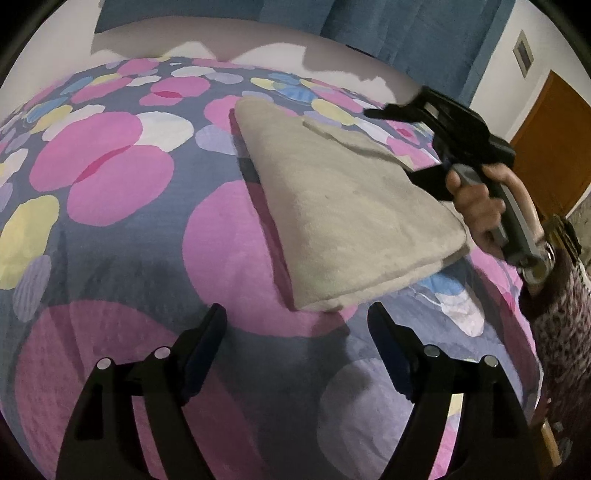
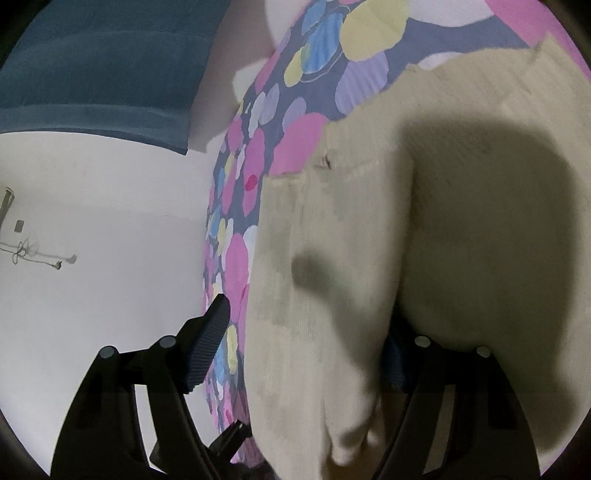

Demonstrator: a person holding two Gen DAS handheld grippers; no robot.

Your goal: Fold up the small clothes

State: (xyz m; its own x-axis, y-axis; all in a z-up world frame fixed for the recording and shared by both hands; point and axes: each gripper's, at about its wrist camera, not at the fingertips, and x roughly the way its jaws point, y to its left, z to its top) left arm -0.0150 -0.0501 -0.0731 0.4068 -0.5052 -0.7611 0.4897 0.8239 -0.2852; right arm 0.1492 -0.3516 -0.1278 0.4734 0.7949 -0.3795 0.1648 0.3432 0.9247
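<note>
A folded beige fleece garment [image 1: 332,206] lies on a bed covered by a grey-blue quilted bedspread [image 1: 122,251] printed with pink, yellow, white and lilac blotches. In the left wrist view the garment sits as a thick, roughly rectangular stack right of the bed's middle, with its rounded folded edge toward the camera and a narrower band of the same cloth lying across its far end.

The left claw [image 1: 297,321] hovers above the bedspread just short of the garment's near corner. Its two black fingers [image 1: 207,332] stand wide apart and nothing is between them; they do not touch the cloth.

The right claw [image 1: 391,110] appears in the left wrist view at the garment's right edge, held by a bare hand [image 1: 476,206] wrapped around its grey handle, with a patterned sleeve [image 1: 565,295] behind the wrist. In its own camera the right claw [image 2: 306,332] is spread open: the left finger [image 2: 210,339] shows clear against a white wall [image 2: 103,229], while the right finger is mostly hidden behind a bulging fold of the beige garment [image 2: 461,221]. That fold of cloth lies in the gap between the two fingers, but they are not pressed onto it. A dark shadow falls across the garment there.

Beyond the bed hang blue curtains [image 1: 388,29], and a brown wooden door [image 1: 554,147] stands at the far right.
</note>
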